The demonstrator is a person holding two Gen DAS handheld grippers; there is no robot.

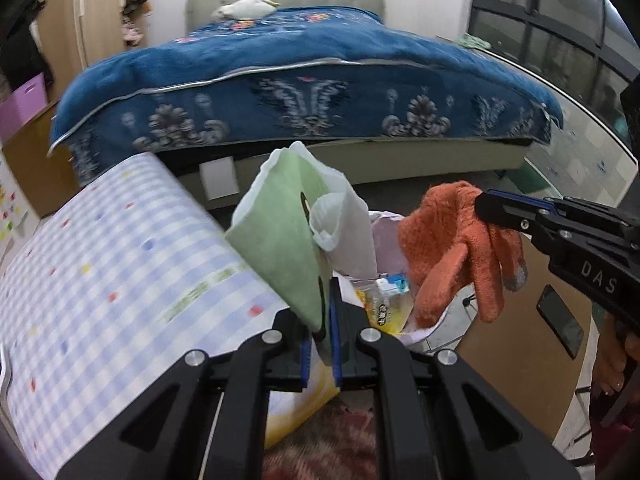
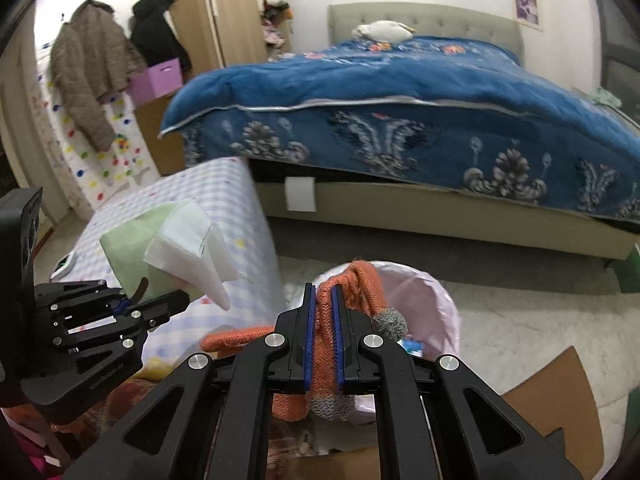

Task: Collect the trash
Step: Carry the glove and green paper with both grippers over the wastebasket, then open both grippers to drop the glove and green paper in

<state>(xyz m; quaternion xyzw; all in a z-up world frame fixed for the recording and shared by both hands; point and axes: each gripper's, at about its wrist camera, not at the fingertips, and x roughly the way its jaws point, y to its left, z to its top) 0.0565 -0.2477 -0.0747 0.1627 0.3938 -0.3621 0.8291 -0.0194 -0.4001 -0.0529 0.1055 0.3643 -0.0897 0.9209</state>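
My left gripper (image 1: 327, 304) is shut on a green and white paper napkin (image 1: 288, 236), held up above a bin lined with a pale pink bag (image 1: 384, 224). The bin holds several wrappers (image 1: 384, 296). My right gripper (image 2: 322, 300) is shut on an orange knit glove (image 2: 360, 280) with grey fingertips, held over the same bin (image 2: 424, 300). In the left wrist view the glove (image 1: 452, 248) hangs from the right gripper (image 1: 480, 204) just right of the napkin. In the right wrist view the napkin (image 2: 188, 240) and left gripper (image 2: 176, 300) are at the left.
A bed with a blue floral blanket (image 1: 312, 88) stands behind the bin. A checked, dotted cloth surface (image 1: 120, 272) lies at the left. A brown cardboard sheet (image 1: 520, 320) with a dark phone (image 1: 560, 316) lies on the floor at the right. Coats (image 2: 92, 80) hang by a wardrobe.
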